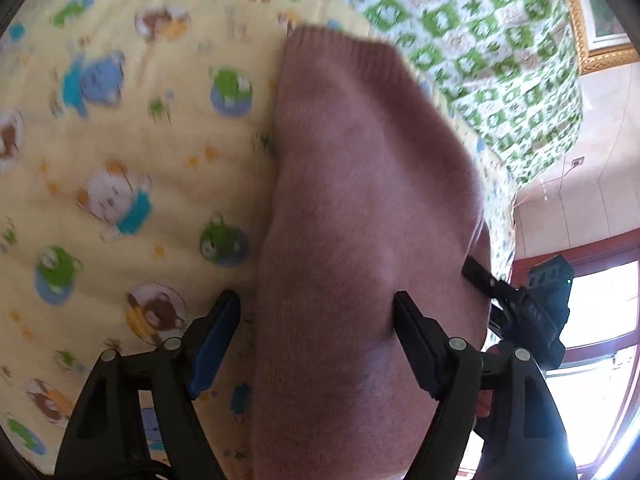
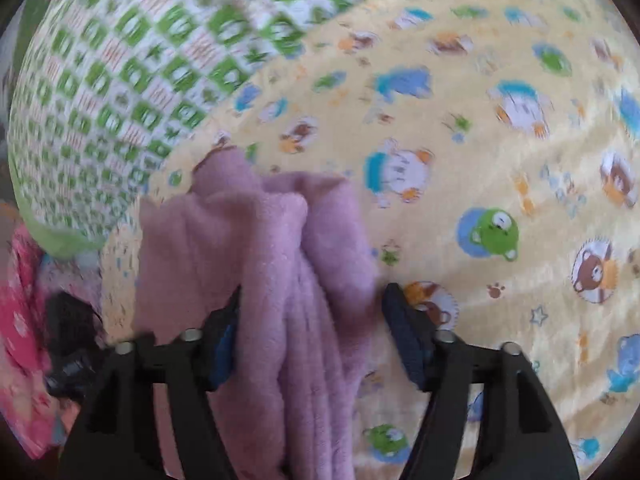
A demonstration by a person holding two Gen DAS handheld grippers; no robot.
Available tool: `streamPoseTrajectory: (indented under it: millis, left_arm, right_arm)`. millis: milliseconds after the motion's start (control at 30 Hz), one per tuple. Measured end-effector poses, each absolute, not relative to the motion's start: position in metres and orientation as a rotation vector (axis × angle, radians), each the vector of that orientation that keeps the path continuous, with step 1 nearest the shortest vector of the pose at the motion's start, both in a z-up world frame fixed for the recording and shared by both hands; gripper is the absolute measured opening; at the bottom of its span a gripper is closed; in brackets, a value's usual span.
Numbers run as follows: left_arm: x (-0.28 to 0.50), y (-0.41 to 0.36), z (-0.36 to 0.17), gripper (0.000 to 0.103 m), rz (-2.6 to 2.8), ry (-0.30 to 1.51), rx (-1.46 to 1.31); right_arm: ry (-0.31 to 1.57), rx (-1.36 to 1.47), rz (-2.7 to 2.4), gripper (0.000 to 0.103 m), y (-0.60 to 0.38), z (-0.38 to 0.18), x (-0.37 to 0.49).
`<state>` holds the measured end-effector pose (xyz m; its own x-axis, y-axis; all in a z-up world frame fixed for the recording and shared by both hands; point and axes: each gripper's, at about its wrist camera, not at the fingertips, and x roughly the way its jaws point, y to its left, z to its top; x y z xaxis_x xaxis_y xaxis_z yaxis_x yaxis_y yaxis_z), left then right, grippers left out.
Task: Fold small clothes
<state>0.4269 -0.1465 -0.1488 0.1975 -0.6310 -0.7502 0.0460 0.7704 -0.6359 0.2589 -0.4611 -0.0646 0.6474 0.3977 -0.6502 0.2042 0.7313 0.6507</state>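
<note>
One pale yellow quilted sheet printed with cartoon animals (image 1: 120,152) covers the bed, one green-and-white patterned quilt (image 2: 120,80) beyond it. One fuzzy mauve knit garment (image 1: 360,240) hangs bunched between both grippers: left gripper (image 1: 316,312) and right gripper (image 2: 310,308) each spread wide around the cloth; whether either one pinches it, I cannot tell.

A home bedroom, seen from over a made-up bed.

A bed is covered by a yellow cartoon-animal quilt (image 1: 120,160) and a green-and-white patterned blanket (image 1: 480,40). A gilt picture frame (image 1: 600,58) is hung on a pale wall, a wood-framed window (image 1: 592,300) is lit brightly, and what is probably pink clothing (image 2: 24,320) is blurred at the bedside.
</note>
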Motion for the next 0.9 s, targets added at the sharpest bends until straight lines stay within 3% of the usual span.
streamPoseTrajectory:
  millis: [33, 167, 233, 267, 333, 433, 667, 900]
  left_arm:
    - [0.426, -0.148, -0.151, 0.078, -0.51, 1.296, -0.543]
    - [0.426, -0.159, -0.154, 0.077, -0.528, 1.286, -0.522]
    - [0.426, -0.165, -0.155, 0.065, -0.548, 1.291, -0.519]
    - [0.425, -0.167, -0.155, 0.062, -0.542, 1.289, -0.511]
    - [0.422, -0.167, -0.153, 0.045, -0.551, 1.267, -0.511]
    - [0.412, -0.162, -0.144, 0.037, -0.582, 1.229, -0.524]
    - [0.373, -0.136, -0.099, 0.035, -0.616, 1.138, -0.518]
    - [0.325, -0.05, -0.063, 0.035, -0.54, 1.076, -0.598]
  right_arm:
    - [0.875, 0.803, 0.129, 0.047, -0.466, -0.067, 0.258]
    - [0.88, 0.797, 0.155, 0.046, -0.459, -0.063, 0.256]
    - [0.896, 0.795, 0.164, 0.045, -0.452, -0.063, 0.256]
    - [0.9, 0.8, 0.167, 0.042, -0.45, -0.064, 0.255]
    - [0.891, 0.817, 0.174, 0.029, -0.448, -0.063, 0.252]
    - [0.863, 0.792, 0.178, 0.024, -0.44, -0.049, 0.246]
    - [0.804, 0.806, 0.27, 0.023, -0.408, -0.014, 0.237]
    - [0.814, 0.833, 0.439, 0.022, -0.343, 0.009, 0.238]
